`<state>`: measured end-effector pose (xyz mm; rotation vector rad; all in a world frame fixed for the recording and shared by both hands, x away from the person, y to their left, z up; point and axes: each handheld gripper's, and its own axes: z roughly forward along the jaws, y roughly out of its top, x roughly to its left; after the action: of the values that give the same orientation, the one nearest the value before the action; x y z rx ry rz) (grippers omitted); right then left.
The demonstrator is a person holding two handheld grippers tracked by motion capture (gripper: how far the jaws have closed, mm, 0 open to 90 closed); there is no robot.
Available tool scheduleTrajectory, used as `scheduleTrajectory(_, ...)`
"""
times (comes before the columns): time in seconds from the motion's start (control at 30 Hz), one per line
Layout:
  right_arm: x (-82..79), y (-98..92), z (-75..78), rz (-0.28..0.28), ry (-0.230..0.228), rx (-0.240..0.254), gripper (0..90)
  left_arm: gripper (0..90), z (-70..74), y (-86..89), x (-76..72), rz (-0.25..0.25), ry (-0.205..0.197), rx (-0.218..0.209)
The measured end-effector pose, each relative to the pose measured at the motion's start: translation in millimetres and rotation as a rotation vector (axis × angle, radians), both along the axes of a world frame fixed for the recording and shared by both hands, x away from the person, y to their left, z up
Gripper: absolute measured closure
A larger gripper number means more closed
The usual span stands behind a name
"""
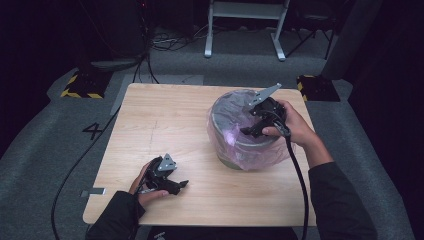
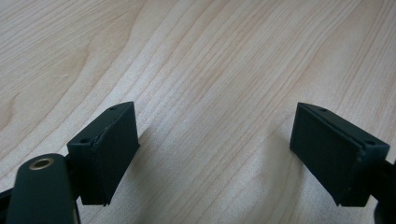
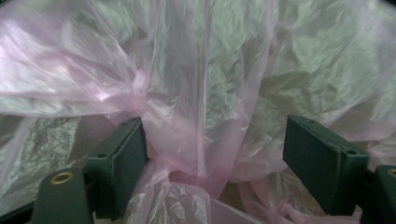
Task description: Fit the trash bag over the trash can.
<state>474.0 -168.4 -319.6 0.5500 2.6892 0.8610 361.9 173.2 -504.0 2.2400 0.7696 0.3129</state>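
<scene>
Up high, the camera looks down on a light wooden desk [image 1: 165, 125]. On the far right part of the desk stands a round grey bin [image 1: 239, 142]. A thin pink plastic bag [image 1: 260, 157] lines the bin and hangs over its rim, down the outside. What lies at the bottom of the bin cannot be made out. The right tool [image 1: 251, 131] is held by a hand right over the open top of the bin, pointing in at the bag. The left tool [image 1: 183, 184] lies low near the front left edge of the desk, in the other hand, well apart from the bin. On the grey floor [image 1: 45, 150] to the left of the desk a dark number 4 [image 1: 93, 130] is marked.

In the left gripper view, the left tool [image 2: 215, 154] has its two black jaws wide apart. Between them is just the bare wood of the desk [image 2: 210, 60].

In the right gripper view, the right tool [image 3: 215, 163] also has its jaws apart. A bunched fold of the pink plastic bag [image 3: 187, 135] hangs between them. The fold touches the jaw on the left of the picture, and the other jaw stands clear of it, so nothing is clamped. More crinkly pink bag spreads out behind.
</scene>
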Motion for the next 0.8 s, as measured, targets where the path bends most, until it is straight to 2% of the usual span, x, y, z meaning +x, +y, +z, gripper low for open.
scheduleTrajectory(0.1, 5.0, 2.9, -2.5, -0.013, 0.022, -0.046, 22.0, 14.9, 0.0, 0.0, -0.1, 0.001, 0.001, 0.0)
scheduleTrajectory(0.33, 8.7, 5.9, -5.0, -0.033, 0.066, -0.084, 20.7, 14.9, 0.0, 0.0, -0.1, 0.002, 0.001, 0.0)
scheduleTrajectory(0.53, 10.8, 11.1, -7.4, -0.039, 0.085, -0.153, 17.6, 15.0, 0.0, 0.0, 0.0, 0.0, 0.0, 0.0)
scheduleTrajectory(0.73, 13.7, 13.7, -9.0, -0.057, 0.122, -0.189, 17.2, 14.9, 0.0, 0.0, 0.0, 0.001, 0.001, 0.0)
scheduleTrajectory(0.8, 14.7, 14.1, -9.7, -0.046, 0.125, -0.203, 17.2, 14.9, 0.0, 0.0, -0.1, 0.001, 0.001, 0.0)
